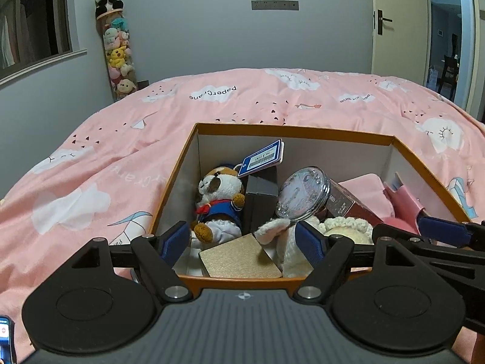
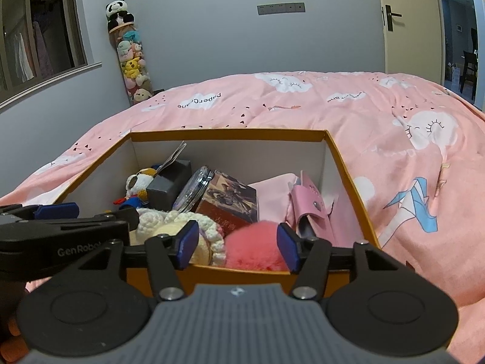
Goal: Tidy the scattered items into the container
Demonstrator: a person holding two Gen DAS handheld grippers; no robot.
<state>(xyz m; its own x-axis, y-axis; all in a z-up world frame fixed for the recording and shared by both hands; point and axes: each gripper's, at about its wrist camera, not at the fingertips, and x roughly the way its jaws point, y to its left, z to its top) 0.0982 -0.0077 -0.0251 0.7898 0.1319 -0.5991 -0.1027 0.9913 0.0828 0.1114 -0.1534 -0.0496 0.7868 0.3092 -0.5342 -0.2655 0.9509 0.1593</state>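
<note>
Both grippers hang over the near rim of the orange box [image 2: 230, 133], which sits on the pink bedspread [image 2: 379, 127] in the lower half of each view.

The right gripper [image 2: 236, 247] stands with its jaws parted about two-thirds of their travel. A pink pompom [image 2: 257, 250] lies between the blue pads [image 2: 188, 244], low centre of the right wrist view. The pads appear clear of it, so I judge it released, already resting inside the box against the cream knitted toy [image 2: 169, 224].

The left gripper [image 1: 242, 242] is open wide and holds nothing; below it lie a gold card [image 1: 239, 256] and a plush dog [image 1: 218, 200].

The box also holds a glass jar [image 1: 303, 192], a grey case [image 1: 262, 194] and a pink wallet [image 2: 312, 212]. No loose item shows on the bedspread in either view.

Recommendation: let the right jaws clear the pompom fully, then withdraw straight up and back so a pad does not drag the fluff over the rim. Keep the two grippers apart; they sit close side by side.
</note>
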